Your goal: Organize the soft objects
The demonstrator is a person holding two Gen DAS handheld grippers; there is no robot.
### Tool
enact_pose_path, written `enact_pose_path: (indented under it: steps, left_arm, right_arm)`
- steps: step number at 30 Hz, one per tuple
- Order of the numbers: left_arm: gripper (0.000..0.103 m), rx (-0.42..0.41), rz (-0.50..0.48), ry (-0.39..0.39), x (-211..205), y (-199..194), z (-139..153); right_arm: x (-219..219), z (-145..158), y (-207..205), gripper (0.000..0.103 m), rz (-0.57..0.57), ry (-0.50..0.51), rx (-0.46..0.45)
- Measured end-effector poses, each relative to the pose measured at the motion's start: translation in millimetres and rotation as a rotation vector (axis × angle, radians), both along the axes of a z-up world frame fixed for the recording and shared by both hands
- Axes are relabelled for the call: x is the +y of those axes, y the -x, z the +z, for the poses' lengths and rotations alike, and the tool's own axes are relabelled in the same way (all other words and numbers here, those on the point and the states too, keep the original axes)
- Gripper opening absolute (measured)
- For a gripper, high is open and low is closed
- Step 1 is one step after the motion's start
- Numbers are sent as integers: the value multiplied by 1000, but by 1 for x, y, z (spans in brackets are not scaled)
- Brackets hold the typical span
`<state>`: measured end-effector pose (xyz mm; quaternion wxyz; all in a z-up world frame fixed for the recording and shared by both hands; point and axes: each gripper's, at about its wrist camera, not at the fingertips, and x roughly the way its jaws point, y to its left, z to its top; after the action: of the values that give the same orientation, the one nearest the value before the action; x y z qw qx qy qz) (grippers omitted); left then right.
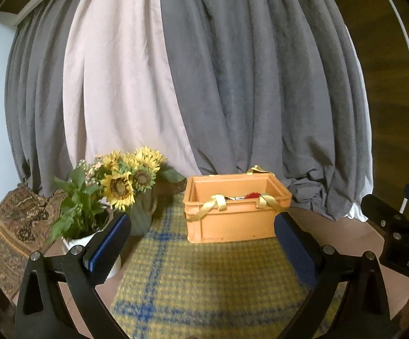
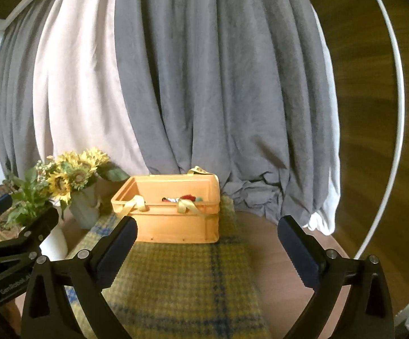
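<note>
Now your left gripper (image 1: 201,226) hangs with its jaws spread wide and nothing between them, and your right gripper (image 2: 207,226) is spread just as wide, also empty. Ahead of both, the orange crate (image 1: 232,220) sits on the yellow-and-blue checked cloth (image 1: 204,276), yellow ribbons (image 1: 213,206) draped over its near rim, with soft things (image 2: 189,197) inside. Sunflowers (image 1: 125,180) stand beside it, to its left.

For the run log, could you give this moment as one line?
left gripper: open, empty | right gripper: open, empty | orange crate: on plaid blanket
</note>
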<state>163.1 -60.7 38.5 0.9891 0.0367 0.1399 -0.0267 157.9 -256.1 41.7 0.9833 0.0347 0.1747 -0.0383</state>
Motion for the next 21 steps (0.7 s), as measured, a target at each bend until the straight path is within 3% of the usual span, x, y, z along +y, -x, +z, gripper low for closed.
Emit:
enact_pose_path:
  steps: [21]
  left_arm:
    - [103,-8,11,-9,-9,105,-8]
  right_arm:
    - [-9,-2,109,102,13,7,-24]
